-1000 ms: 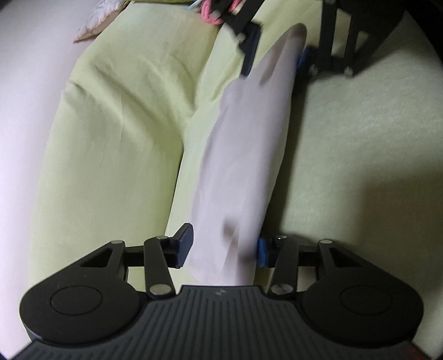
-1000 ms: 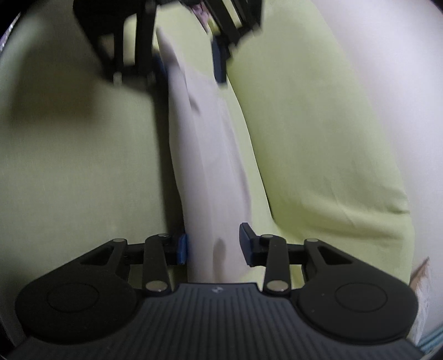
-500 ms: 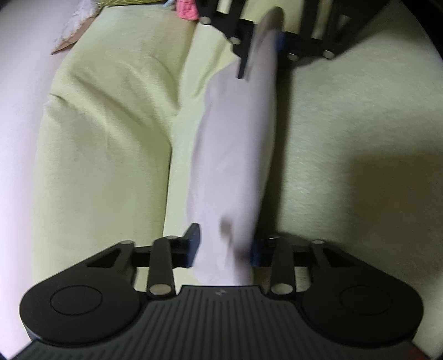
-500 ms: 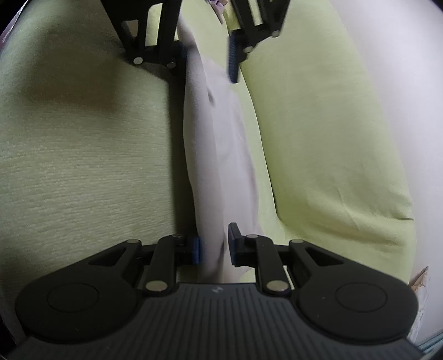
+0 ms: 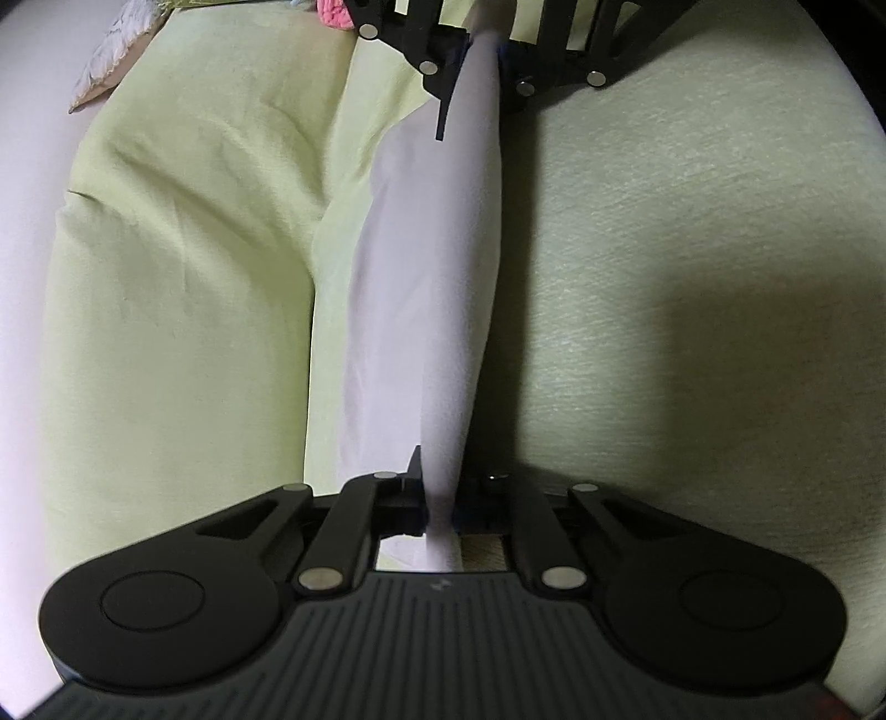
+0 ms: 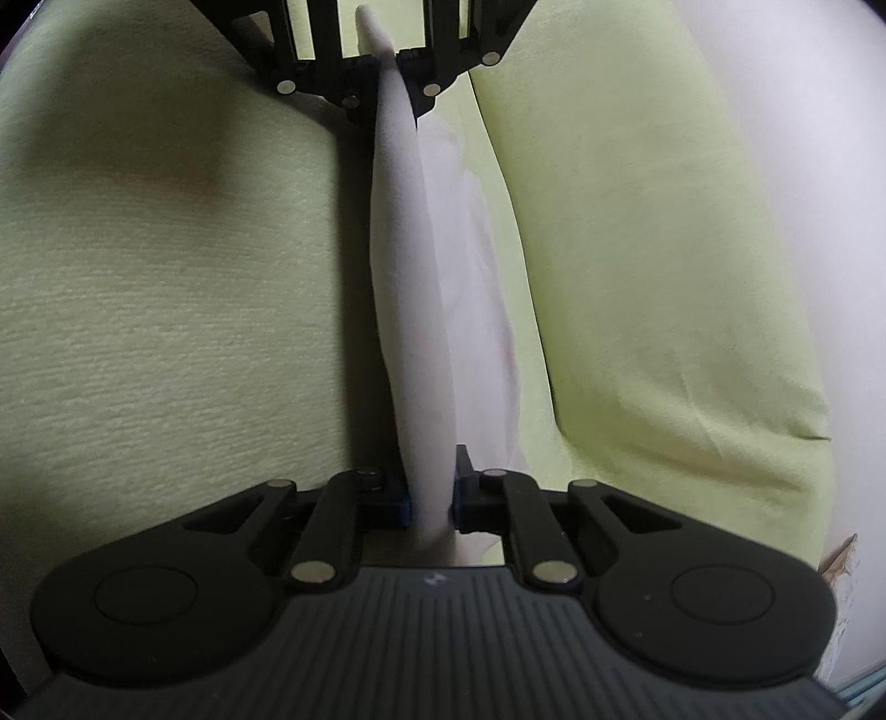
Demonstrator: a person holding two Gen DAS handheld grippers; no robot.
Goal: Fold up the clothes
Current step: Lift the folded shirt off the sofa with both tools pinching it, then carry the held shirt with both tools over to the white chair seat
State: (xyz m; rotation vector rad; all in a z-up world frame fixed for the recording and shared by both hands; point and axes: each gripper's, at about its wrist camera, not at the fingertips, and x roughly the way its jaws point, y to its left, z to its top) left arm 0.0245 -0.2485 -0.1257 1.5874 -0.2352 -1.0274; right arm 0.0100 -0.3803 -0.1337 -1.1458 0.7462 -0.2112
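Observation:
A pale lilac-white garment [image 5: 426, 288] is stretched as a taut band between my two grippers, above a light green cover. My left gripper [image 5: 440, 501] is shut on one end of it. At the top of the left wrist view, the right gripper [image 5: 482, 55] pinches the far end. In the right wrist view the same garment [image 6: 410, 288] runs edge-on from my right gripper [image 6: 432, 501], shut on it, up to the left gripper [image 6: 387, 61]. A looser layer of the garment hangs off the band's side toward the cushion.
Below lies a textured light green sofa seat [image 5: 692, 277], with a smoother green cushion [image 5: 183, 277] beside the cloth. A pale wall or surface [image 6: 830, 166] borders the cushion. A patterned cloth [image 5: 111, 77] and something pink [image 5: 332, 11] sit far off.
Both grippers have shut from open onto the garment's ends. The two grippers moved farther apart, pulling the cloth from a slack wide strip into a narrow taut band.

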